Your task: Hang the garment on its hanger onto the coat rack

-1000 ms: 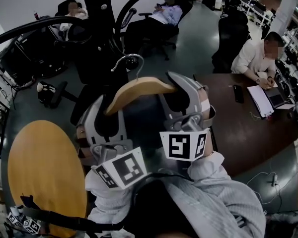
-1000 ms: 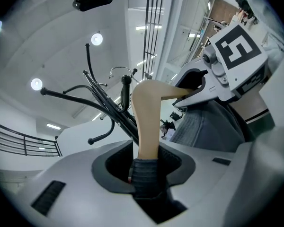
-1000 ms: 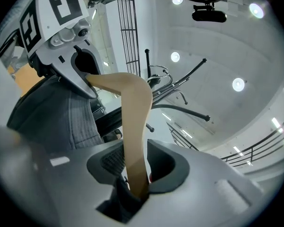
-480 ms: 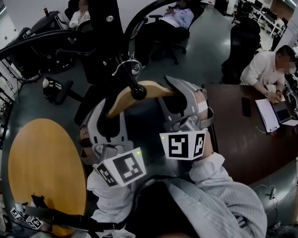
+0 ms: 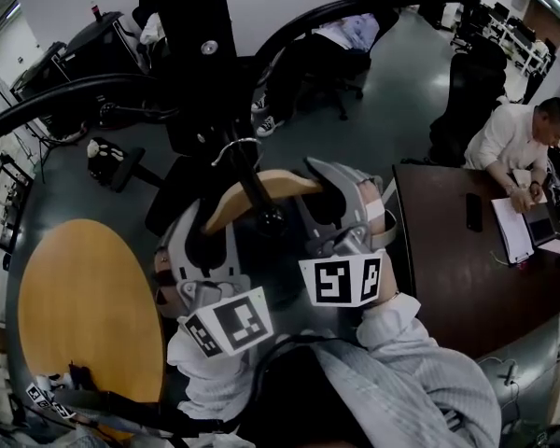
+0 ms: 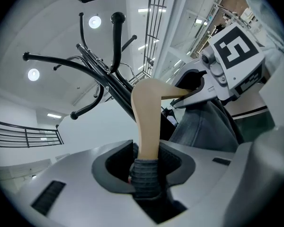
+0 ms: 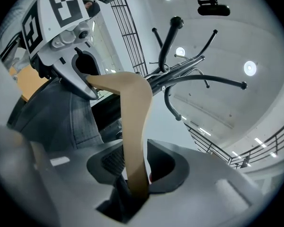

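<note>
A curved wooden hanger (image 5: pixel 261 189) carries a dark grey garment (image 5: pixel 271 259) that hangs down between my two grippers. My left gripper (image 5: pixel 203 227) is shut on the hanger's left arm and my right gripper (image 5: pixel 331 194) on its right arm. The hanger's metal hook (image 5: pixel 235 147) stands just in front of the black coat rack (image 5: pixel 191 45), by a short black peg (image 5: pixel 257 194) that crosses the wood. Whether the hook rests on that peg cannot be told. In the left gripper view the wood (image 6: pixel 146 122) and fabric (image 6: pixel 144 176) are pinched in the jaws. In the right gripper view the wood (image 7: pixel 132 126) is too.
The rack's long curved arms (image 5: pixel 355 12) reach out over the hanger on both sides. A round wooden table (image 5: pixel 84 315) lies at the lower left. At the right is a dark desk (image 5: pixel 457 269) with a seated person (image 5: pixel 523 138). Office chairs (image 5: pixel 467 91) stand behind.
Both grippers have carried the hanger closer to the rack pole. The hook now stands at the pole's foot, and a black peg has come to lie across the hanger's wood.
</note>
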